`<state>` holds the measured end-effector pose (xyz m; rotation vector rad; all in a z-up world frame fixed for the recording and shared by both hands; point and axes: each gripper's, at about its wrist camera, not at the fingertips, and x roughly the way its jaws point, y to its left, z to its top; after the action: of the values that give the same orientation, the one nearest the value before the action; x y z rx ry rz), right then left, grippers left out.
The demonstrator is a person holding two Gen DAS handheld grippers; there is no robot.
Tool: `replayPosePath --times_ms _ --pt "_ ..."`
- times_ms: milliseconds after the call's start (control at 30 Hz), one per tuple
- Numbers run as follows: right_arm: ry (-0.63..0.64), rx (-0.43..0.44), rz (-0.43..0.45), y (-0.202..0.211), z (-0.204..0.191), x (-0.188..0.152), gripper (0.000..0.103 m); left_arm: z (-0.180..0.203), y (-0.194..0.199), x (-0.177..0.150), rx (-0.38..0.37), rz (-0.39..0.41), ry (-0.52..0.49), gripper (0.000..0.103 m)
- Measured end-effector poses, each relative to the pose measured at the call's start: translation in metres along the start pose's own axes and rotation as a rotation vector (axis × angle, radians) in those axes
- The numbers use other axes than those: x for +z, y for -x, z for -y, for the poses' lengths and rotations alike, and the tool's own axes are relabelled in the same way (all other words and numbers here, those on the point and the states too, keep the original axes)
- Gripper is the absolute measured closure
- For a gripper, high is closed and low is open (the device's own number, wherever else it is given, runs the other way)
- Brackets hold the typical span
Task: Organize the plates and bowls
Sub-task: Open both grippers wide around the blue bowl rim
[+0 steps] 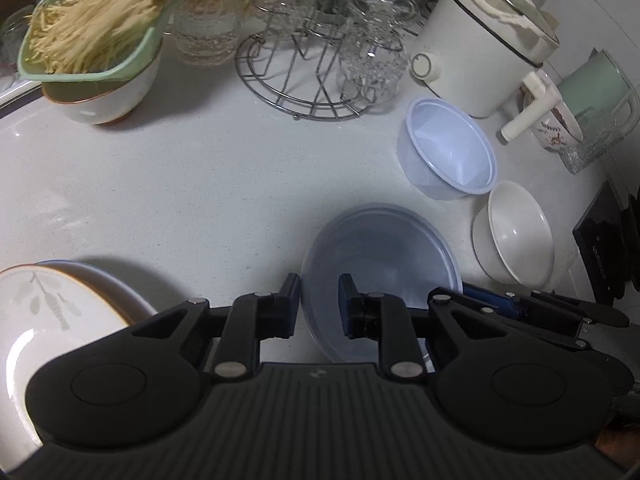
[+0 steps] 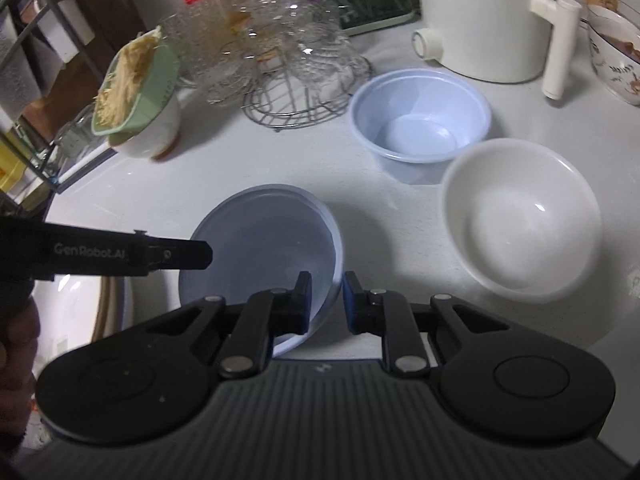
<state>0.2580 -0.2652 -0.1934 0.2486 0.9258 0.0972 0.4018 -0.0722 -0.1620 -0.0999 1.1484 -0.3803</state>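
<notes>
On the white tabletop (image 1: pixel 160 184), left wrist view: left hand-held gripper (image 1: pixel 319 304) at 6 o'clock, jaws narrow, pinching the left rim of the translucent blue-grey bowl (image 1: pixel 380 256), one finger outside the wall, the other inside. At 4 o'clock beyond that bowl, tips of the right hand-held gripper (image 1: pixel 492 304) at its far rim. At 8 o'clock, stacked patterned plates (image 1: pixel 52 316), partly hidden by the gripper body. At 2 o'clock, pale blue plastic bowl (image 1: pixel 448 148), tilted; just beside it at 3 o'clock, white bowl (image 1: pixel 516 236), also leaning. At 12 o'clock, wire rack (image 1: pixel 304 80) with glassware. At 10 o'clock, green dish of noodles (image 1: pixel 92 28) on a white bowl. At 1 o'clock, white cooker (image 1: pixel 480 48).

Right wrist view: right hand-held gripper (image 2: pixel 327 300) at 6 o'clock, jaws narrow, clamped on the right rim of the blue-grey bowl (image 2: pixel 260 240), one finger inside, one outside. At 9 o'clock, left gripper's arm (image 2: pixel 120 254) reaching to the opposite rim. White bowl (image 2: pixel 520 216) at 3 o'clock, upright; pale blue bowl (image 2: pixel 420 116) at 1 o'clock, touching it or nearly, cannot tell.
</notes>
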Motion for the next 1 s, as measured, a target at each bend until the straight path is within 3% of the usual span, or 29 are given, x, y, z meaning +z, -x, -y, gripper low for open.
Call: replayPosePath --times_ms 500,633,733,833,967,1000 --pt "0.039 0.046 -0.014 -0.009 -0.013 -0.002 0.082 -0.019 0.013 -0.007 0.058 0.017 0.054 0.077" --pt "0.033 0.041 0.009 -0.001 -0.012 -0.002 0.081 -0.017 0.028 -0.008 0.075 0.054 0.044 0.061" --pt "0.046 0.037 0.027 0.009 -0.015 -0.001 0.081 -0.014 0.042 -0.01 0.083 0.088 0.04 0.058" --pt "0.058 0.042 0.059 0.022 -0.017 -0.001 0.069 -0.011 0.059 -0.013 0.085 0.125 0.043 0.051" --pt "0.082 0.042 0.108 0.039 -0.022 0.001 0.031 -0.005 0.082 -0.018 0.103 0.175 0.037 0.036" --pt "0.088 0.037 0.124 0.044 -0.023 0.001 0.031 -0.004 0.088 -0.019 0.112 0.187 0.037 0.033"
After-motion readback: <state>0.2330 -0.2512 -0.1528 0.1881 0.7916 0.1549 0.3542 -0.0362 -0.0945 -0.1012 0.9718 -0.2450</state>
